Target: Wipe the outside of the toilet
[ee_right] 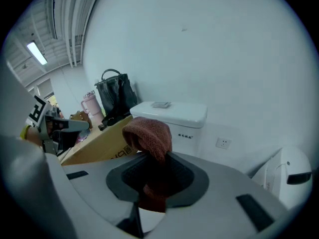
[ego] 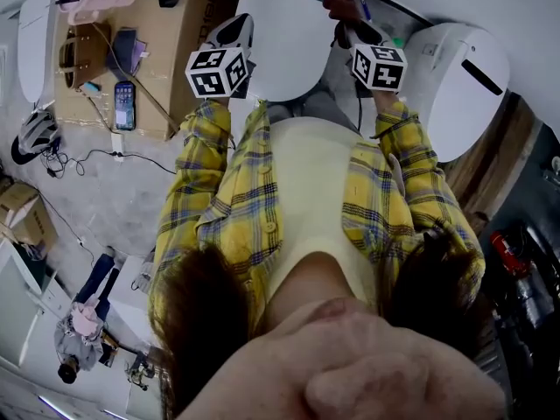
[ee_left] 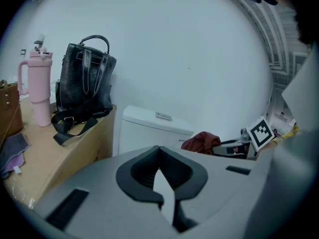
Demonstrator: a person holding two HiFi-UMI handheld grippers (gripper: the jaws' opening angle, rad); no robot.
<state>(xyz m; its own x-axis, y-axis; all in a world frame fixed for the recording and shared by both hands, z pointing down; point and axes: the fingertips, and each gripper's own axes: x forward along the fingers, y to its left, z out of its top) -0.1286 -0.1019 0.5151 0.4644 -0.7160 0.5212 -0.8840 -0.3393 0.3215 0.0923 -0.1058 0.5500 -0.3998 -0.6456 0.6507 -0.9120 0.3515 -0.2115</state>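
Note:
The white toilet (ego: 282, 44) stands in front of the person, its tank (ee_left: 155, 127) against the white wall. In the right gripper view the tank (ee_right: 175, 114) shows ahead with a flush button on its lid. My right gripper (ee_right: 152, 158) is shut on a dark red cloth (ee_right: 148, 137), which bunches up above the jaws. That cloth (ee_left: 202, 142) also shows in the left gripper view, to the right of the tank. My left gripper (ee_left: 159, 151) is shut with nothing in it. In the head view the left gripper (ego: 233, 31) and right gripper (ego: 344, 17) hover over the toilet.
A cardboard box (ego: 166, 55) left of the toilet bears a black backpack (ee_left: 82, 86), a pink tumbler (ee_left: 40, 86), a brown bag (ego: 80, 55) and a phone (ego: 124, 105). Another white fixture (ego: 459, 86) stands at the right. A helmet (ego: 37, 134) and cables lie on the floor.

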